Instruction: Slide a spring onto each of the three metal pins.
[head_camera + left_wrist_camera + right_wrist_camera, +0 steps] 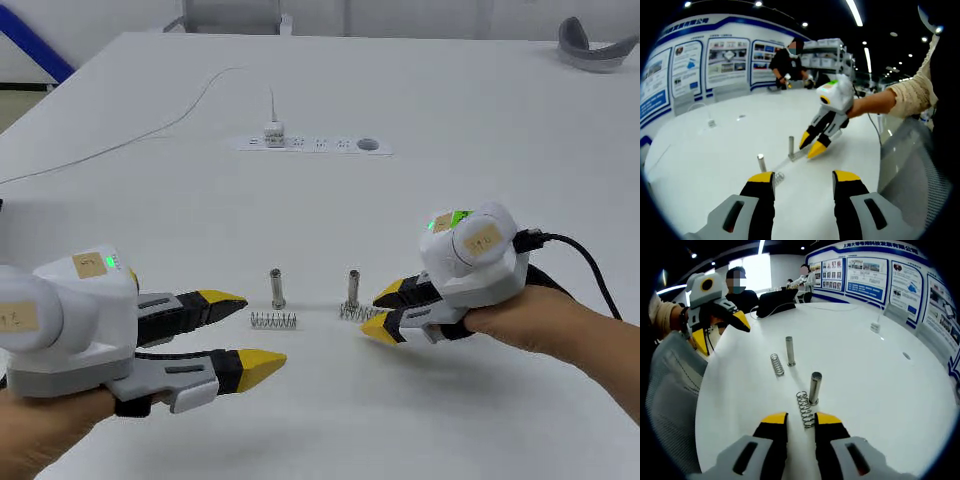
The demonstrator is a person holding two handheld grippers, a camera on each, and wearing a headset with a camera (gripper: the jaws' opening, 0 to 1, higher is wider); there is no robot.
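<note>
Two short metal pins stand upright on the white table, one on the left (277,288) and one on the right (352,287). A spring (273,320) lies flat in front of the left pin. A second spring (354,313) lies by the right pin's base. My right gripper (376,312) is low at that spring, open, its yellow tips either side of the spring's near end (806,416). The right pin (814,387) stands just beyond the tips. My left gripper (252,330) hovers open left of the first spring (779,178), holding nothing.
A white power strip (315,144) with a plug and cable lies at mid-table. A grey headset-like object (595,45) sits at the far right corner. People (737,287) are behind the table's far side in the gripper views.
</note>
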